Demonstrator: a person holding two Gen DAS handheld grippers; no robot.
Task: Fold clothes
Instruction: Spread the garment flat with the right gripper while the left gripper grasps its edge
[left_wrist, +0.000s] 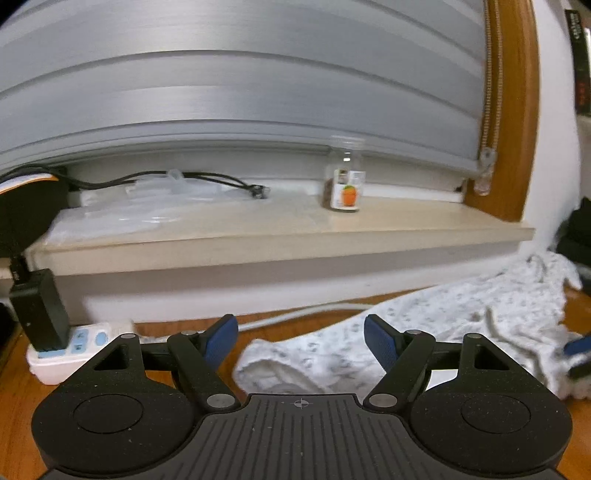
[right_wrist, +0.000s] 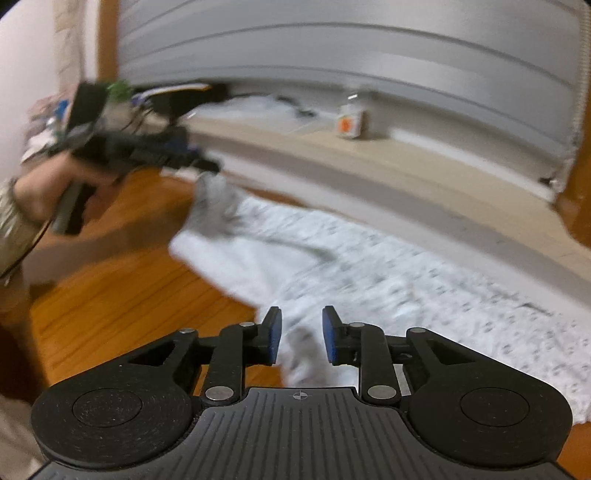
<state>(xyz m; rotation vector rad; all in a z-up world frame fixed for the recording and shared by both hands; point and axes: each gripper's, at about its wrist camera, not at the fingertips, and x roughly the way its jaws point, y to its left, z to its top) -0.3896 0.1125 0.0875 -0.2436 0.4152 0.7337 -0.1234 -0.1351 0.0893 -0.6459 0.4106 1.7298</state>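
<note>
Item: white printed garment, soft, light, limp, sprawled on floor beyond both empty jaw pairs, left gripper wide, right gripper part-open; best pinched at a hem edge.

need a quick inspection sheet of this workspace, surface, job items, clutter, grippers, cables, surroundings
surface: orange-brown wooden floor, bare to the left of the cloth.
job's things: white speckled fabric garment lying rumpled on the floor, its left end bunched.
clutter: small clear glass jar with an orange-fruit label and crumpled clear plastic bags, both on the beige window sill.
grippers: left gripper open wide, nothing between its pads; right gripper partly open, cloth beneath it, not pinched.
cables: black cable across the sill; black adapter plugged into a white power strip on the floor.
surroundings: grey slatted blind, wooden window frame.
</note>
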